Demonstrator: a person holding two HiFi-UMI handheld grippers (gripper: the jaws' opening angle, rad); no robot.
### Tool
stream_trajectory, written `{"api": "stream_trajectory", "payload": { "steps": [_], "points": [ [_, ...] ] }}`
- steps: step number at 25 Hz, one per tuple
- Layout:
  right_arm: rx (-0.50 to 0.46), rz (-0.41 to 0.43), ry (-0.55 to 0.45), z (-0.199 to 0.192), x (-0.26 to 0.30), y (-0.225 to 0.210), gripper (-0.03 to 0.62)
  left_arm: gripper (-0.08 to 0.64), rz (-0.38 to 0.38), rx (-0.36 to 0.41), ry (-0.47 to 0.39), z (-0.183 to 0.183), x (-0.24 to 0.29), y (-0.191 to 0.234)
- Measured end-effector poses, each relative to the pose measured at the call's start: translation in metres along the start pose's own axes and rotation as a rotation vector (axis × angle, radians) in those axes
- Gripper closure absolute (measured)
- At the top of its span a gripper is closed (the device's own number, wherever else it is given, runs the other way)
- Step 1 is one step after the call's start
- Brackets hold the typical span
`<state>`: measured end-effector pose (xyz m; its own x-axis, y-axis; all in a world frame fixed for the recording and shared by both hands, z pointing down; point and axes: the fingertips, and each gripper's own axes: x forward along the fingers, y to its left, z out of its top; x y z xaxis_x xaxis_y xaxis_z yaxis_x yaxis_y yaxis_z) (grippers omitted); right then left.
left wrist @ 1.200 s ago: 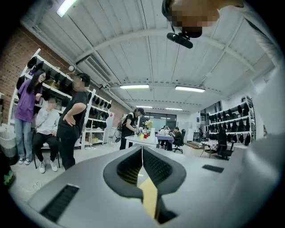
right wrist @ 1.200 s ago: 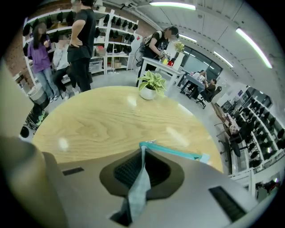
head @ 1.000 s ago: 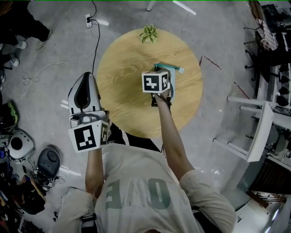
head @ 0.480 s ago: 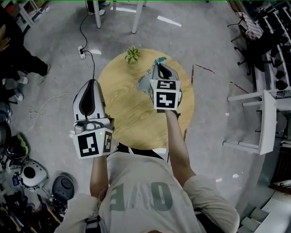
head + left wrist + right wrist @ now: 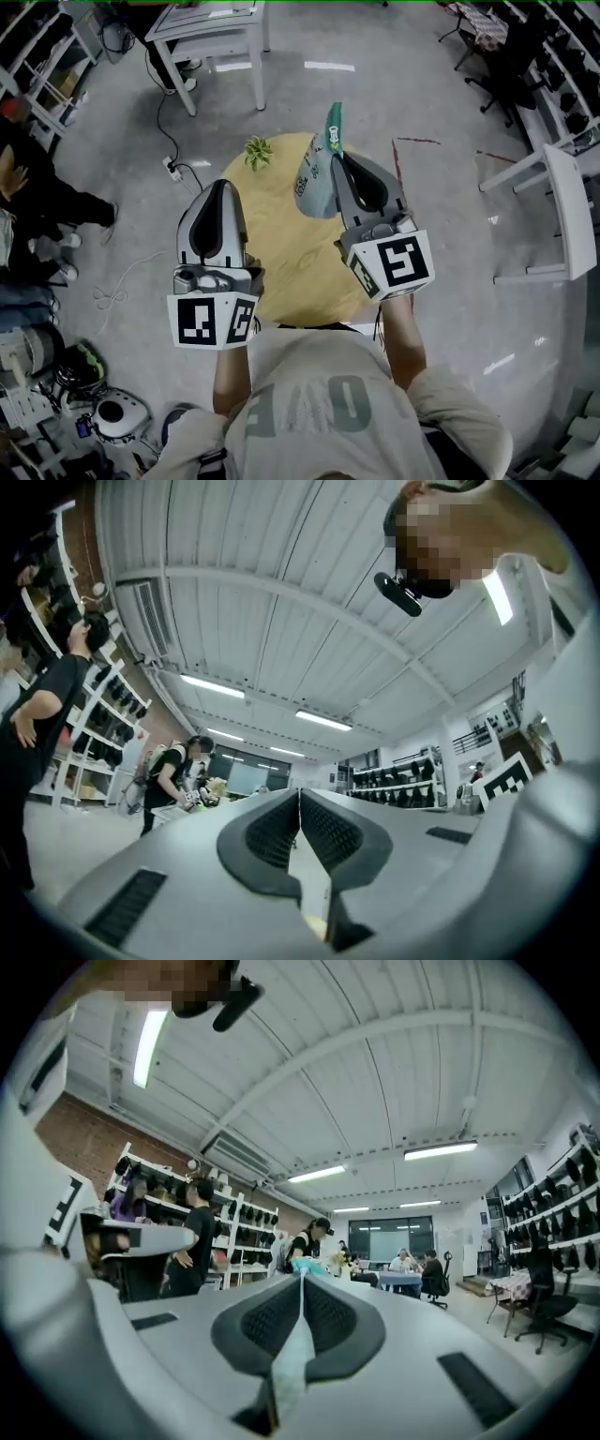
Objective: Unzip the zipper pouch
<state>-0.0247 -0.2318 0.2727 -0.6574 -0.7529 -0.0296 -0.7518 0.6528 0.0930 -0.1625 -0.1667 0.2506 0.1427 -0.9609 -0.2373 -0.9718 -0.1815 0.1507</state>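
The zipper pouch (image 5: 316,178), grey with a teal edge, hangs in the air above the round wooden table (image 5: 281,267). My right gripper (image 5: 337,161) is shut on its upper edge. In the right gripper view a strip of the teal pouch (image 5: 292,1354) is pinched between the closed pads, and the right gripper (image 5: 302,1283) points out across the room. My left gripper (image 5: 217,186) is held up beside it to the left, shut and empty. In the left gripper view the left gripper (image 5: 299,803) has its pads together with nothing between them.
A small potted plant (image 5: 258,150) stands at the table's far edge. A white table (image 5: 211,23) is beyond it and a white bench (image 5: 567,206) to the right. A power strip with cable (image 5: 173,169) lies on the floor. People stand at the left (image 5: 37,211).
The right gripper has lifted the pouch off the table and raised it toward the camera. The left gripper has risen too. The head view has shifted forward.
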Motion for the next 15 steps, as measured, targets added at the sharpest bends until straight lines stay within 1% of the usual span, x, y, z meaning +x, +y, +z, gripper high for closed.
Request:
{"api": "stream_trajectory", "payload": {
  "steps": [3, 8, 10, 12, 14, 15],
  "points": [
    [0.005, 0.032, -0.061, 0.013, -0.03, 0.004, 0.558, 0.532, -0.103, -0.042, -0.005, 0.007, 0.009, -0.03],
    [0.026, 0.058, -0.096, 0.015, -0.063, 0.008, 0.558, 0.532, -0.196, -0.069, 0.004, 0.007, 0.012, -0.06],
    [0.027, 0.081, -0.102, 0.015, -0.07, 0.01, 0.558, 0.531, -0.251, -0.087, 0.019, 0.005, 0.014, -0.071],
    [0.018, 0.12, -0.109, 0.018, -0.076, 0.014, 0.558, 0.531, -0.347, -0.123, 0.031, 0.008, 0.019, -0.084],
    [-0.001, 0.173, -0.126, 0.023, -0.081, 0.019, 0.558, 0.524, -0.48, -0.189, 0.05, 0.013, 0.025, -0.099],
    [-0.013, 0.2, -0.14, 0.028, -0.085, 0.022, 0.558, 0.483, -0.557, -0.235, 0.068, 0.015, 0.027, -0.107]
  ]
}}
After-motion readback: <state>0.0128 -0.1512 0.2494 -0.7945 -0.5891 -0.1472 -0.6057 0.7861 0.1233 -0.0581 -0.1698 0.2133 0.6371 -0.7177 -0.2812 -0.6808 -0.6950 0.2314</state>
